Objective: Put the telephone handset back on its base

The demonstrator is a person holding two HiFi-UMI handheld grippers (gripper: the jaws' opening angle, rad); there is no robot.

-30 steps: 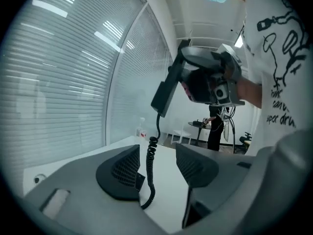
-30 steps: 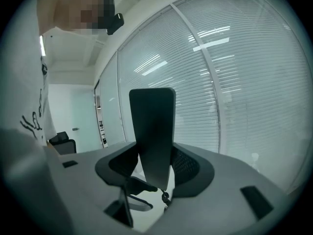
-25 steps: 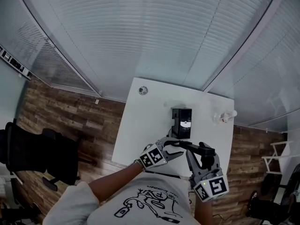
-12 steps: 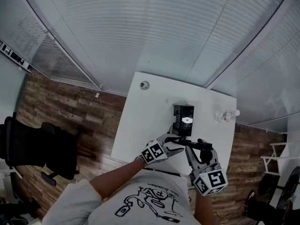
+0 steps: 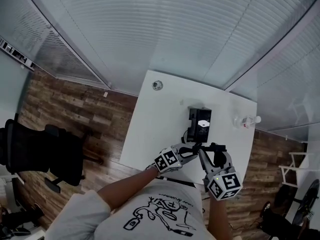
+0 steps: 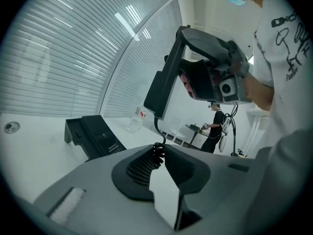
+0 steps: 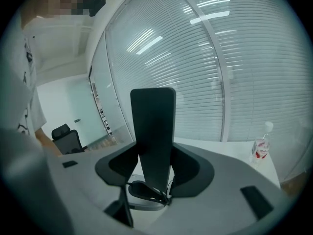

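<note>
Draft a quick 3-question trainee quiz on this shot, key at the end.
1. Which thing does the right tool hold? A) a bottle B) the handset C) a cup
2. True or false: the base stands on the white table with no handset on it.
3. What runs between the left tool's jaws?
Key: 1 B. 2 true. 3 the coiled cord; those jaws are closing on it.

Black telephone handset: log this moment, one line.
black telephone handset: in right gripper; left gripper jaws closing on black coiled cord; black base: empty
</note>
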